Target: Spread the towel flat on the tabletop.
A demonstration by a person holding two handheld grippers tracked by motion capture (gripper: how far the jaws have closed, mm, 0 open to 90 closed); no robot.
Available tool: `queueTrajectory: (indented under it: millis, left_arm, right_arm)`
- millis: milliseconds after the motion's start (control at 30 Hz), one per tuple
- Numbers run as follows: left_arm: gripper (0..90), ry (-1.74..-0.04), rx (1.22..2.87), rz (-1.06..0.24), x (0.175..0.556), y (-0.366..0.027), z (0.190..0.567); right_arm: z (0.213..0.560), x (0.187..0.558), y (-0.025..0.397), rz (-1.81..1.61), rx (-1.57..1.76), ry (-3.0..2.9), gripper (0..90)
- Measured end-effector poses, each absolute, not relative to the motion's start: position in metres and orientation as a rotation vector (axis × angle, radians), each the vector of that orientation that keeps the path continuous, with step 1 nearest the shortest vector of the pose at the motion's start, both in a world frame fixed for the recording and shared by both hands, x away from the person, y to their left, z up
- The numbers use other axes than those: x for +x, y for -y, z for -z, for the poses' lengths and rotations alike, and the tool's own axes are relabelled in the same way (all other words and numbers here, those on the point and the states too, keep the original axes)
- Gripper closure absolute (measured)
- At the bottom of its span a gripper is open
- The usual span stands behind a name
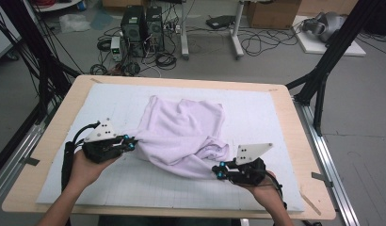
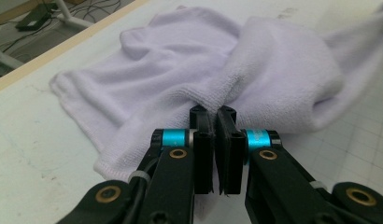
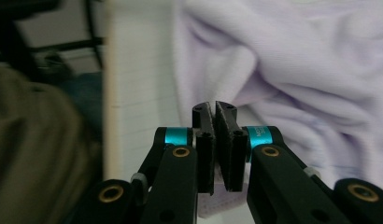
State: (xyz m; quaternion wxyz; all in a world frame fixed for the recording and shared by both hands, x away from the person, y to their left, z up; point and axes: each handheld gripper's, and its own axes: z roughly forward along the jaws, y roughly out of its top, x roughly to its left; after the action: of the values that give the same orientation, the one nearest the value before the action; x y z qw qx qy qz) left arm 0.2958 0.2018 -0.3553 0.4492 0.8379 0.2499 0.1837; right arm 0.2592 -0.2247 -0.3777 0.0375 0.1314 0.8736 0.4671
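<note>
Softly bunched lilac terry towel (image 1: 181,134), jaws pinching

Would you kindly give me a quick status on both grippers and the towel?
Left gripper shut on towel edge. Right gripper shut on towel's near edge. Towel bunched on white mat. Nothing in the way.

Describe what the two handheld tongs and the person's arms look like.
Both tongs, left and right, are black with cyan bands, brass-coloured pivot rings and ridged black pads. Each carries a pale triangular plate with dark holes, plus a black cable. The forearms are sleeveless.
</note>
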Motion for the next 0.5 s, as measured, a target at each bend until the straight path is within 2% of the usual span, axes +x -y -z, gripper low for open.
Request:
queueTrajectory:
  millis: [33,100,167,300,400,500]
  left_arm:
    - [85.8,-0.635,2.078,-0.457,0.301,-0.200,0.358]
    - [85.6,-0.687,2.102,-0.463,0.316,-0.194,0.368]
    - [84.0,-0.745,2.121,-0.433,0.331,-0.189,0.380]
    - [67.5,-0.772,2.141,-0.370,0.342,-0.187,0.390]
    - [56.8,-0.735,2.125,-0.401,0.331,-0.190,0.388]
    - [53.7,-0.717,2.125,-0.393,0.317,-0.198,0.392]
  right_arm:
    - [0.379,0.258,0.223,-1.417,0.382,-2.711,85.3]
    - [0.386,0.259,0.216,-1.434,0.343,-2.782,77.0]
    - [0.391,0.264,0.210,-1.401,0.351,-2.785,72.5]
    - [0.395,0.282,0.202,-1.403,0.413,-2.721,68.7]
    - [0.403,0.297,0.193,-1.348,0.452,-2.708,67.7]
    - [0.412,0.306,0.182,-1.332,0.479,-2.722,65.8]
